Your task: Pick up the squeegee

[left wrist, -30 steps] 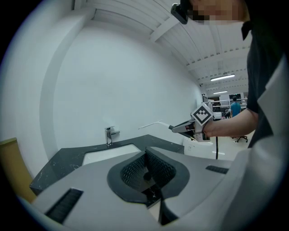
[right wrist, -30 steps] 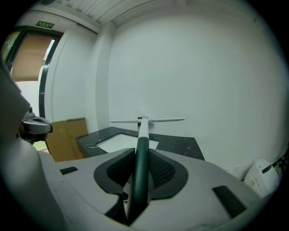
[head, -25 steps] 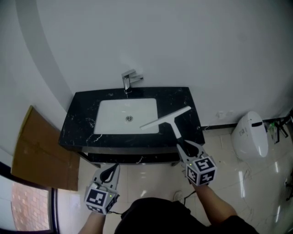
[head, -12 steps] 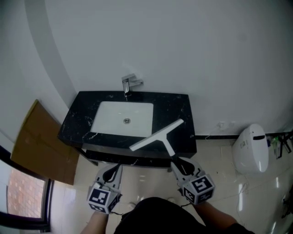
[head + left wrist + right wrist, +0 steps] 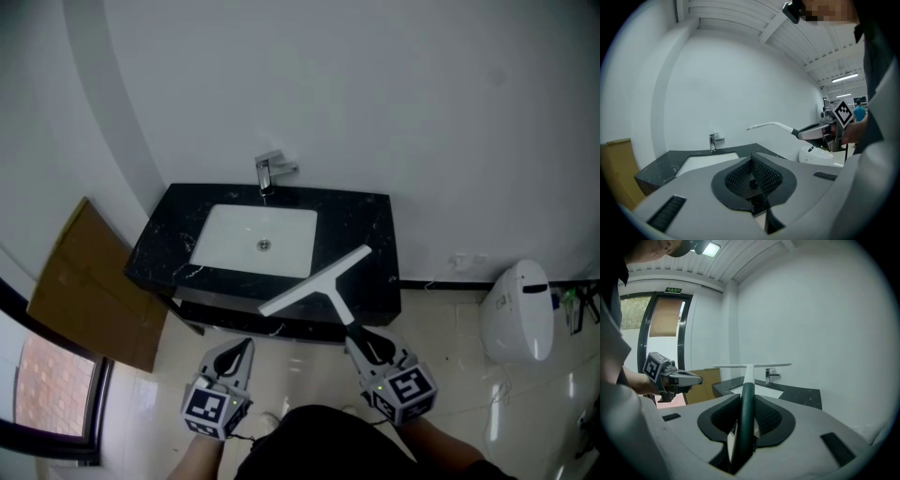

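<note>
The squeegee (image 5: 317, 284) is white with a long blade and a dark green handle (image 5: 746, 418). My right gripper (image 5: 364, 347) is shut on that handle and holds the tool in the air in front of the vanity, blade (image 5: 752, 366) pointing away and level. My left gripper (image 5: 234, 355) hovers at the lower left, shut with nothing between its jaws. From the left gripper view, the squeegee (image 5: 769, 126) and the right gripper (image 5: 820, 132) show at the right; my left gripper (image 5: 689, 378) shows at the left of the right gripper view.
A black marble vanity (image 5: 366, 234) with a white sink (image 5: 255, 239) and chrome tap (image 5: 268, 172) stands against the white wall. A toilet (image 5: 517, 311) is at the right, a brown board (image 5: 82, 286) leans at the left, and a glass door (image 5: 661, 333) is behind.
Both grippers have drawn back from the vanity toward me. The squeegee has come off the counter with the right gripper and now hangs in front of its front edge.
</note>
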Tool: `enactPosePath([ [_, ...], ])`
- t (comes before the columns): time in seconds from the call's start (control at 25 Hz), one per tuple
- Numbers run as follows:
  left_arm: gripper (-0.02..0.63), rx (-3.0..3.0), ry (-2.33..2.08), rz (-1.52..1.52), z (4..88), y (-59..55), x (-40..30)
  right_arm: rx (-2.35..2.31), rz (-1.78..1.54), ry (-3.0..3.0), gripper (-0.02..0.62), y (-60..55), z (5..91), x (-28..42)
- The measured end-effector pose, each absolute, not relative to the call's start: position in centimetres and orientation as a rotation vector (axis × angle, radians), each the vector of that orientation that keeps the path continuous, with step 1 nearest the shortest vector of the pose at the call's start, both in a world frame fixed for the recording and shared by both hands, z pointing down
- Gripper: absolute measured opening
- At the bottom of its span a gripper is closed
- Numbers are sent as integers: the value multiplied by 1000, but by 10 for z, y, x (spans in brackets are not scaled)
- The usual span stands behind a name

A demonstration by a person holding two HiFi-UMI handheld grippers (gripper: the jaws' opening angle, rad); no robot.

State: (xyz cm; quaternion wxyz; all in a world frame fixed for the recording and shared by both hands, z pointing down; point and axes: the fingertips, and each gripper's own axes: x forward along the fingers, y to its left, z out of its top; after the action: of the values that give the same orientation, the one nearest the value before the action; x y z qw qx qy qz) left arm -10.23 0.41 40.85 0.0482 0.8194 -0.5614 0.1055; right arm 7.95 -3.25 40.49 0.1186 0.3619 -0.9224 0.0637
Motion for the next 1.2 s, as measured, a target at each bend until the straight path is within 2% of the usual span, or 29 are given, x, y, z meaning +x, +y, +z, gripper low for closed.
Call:
enactPosePath([
  [1.2,-5,2515,-1710,333,411,11,-109,1092,142,-2702,98,-32,394,80],
])
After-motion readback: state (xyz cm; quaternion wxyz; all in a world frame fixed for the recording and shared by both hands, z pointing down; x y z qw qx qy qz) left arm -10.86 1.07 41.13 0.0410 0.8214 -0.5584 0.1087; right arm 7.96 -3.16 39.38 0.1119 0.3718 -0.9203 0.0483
